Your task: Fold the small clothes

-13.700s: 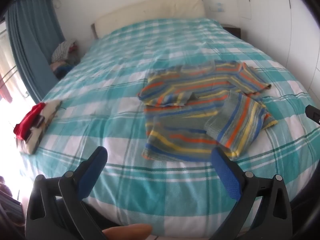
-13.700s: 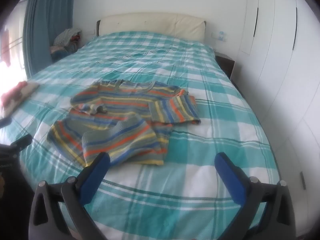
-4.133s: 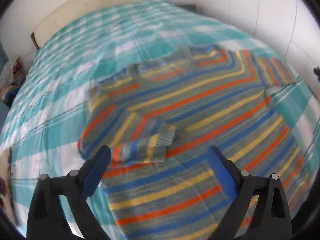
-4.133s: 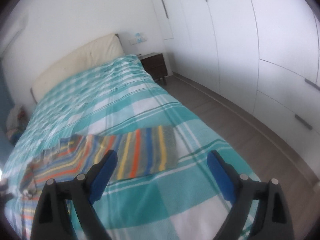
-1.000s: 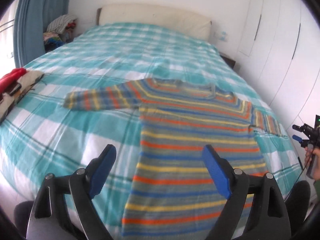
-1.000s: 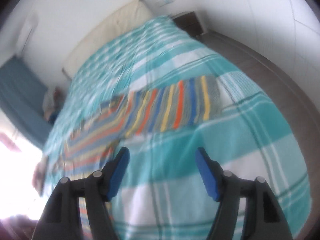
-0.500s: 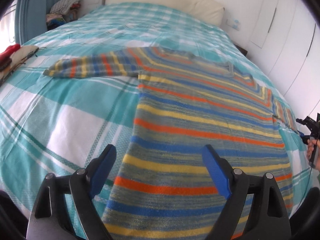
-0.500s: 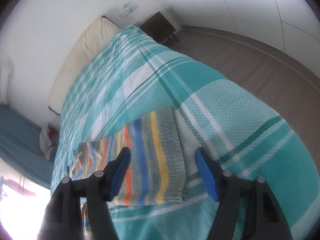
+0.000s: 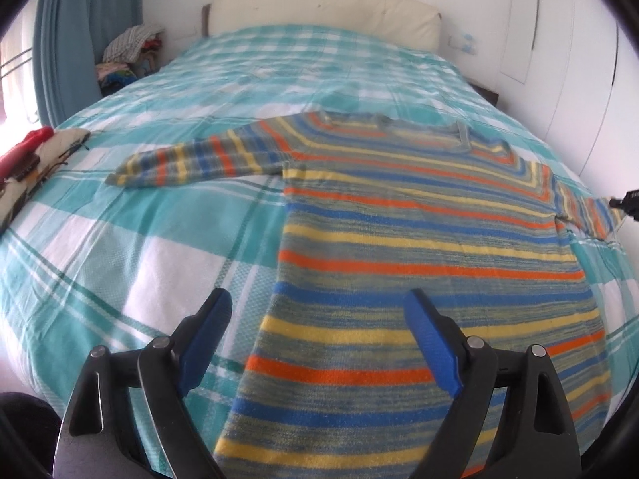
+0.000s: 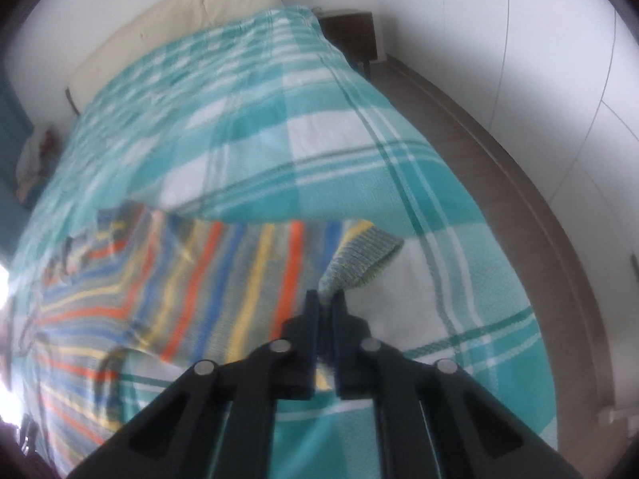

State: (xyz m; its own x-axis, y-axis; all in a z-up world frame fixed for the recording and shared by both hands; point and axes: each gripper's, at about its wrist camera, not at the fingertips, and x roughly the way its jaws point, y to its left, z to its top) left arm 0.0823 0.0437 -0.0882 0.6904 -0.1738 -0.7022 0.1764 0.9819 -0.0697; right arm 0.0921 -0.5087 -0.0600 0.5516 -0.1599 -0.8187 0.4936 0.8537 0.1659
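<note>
A striped sweater (image 9: pixel 419 239) in orange, blue, yellow and grey lies spread flat on the teal plaid bed (image 9: pixel 139 247), its left sleeve (image 9: pixel 191 159) stretched out. My left gripper (image 9: pixel 319 339) is open and empty, just above the sweater's lower hem. My right gripper (image 10: pixel 326 299) is shut on the grey cuff (image 10: pixel 359 259) of the right sleeve (image 10: pixel 239 279) and lifts it off the bed. The right gripper's tip also shows at the far right of the left wrist view (image 9: pixel 627 199).
A folded red and cream garment (image 9: pixel 28 167) lies at the bed's left edge. A pile of clothes (image 9: pixel 127 52) sits by the blue curtain (image 9: pixel 80 32). A dark nightstand (image 10: pixel 351 36), wooden floor (image 10: pixel 519 167) and white wardrobes (image 10: pixel 539 40) are on the right.
My right gripper has closed on the right sleeve's cuff and raised it. My left gripper has stayed open over the hem, with the view pulled back slightly.
</note>
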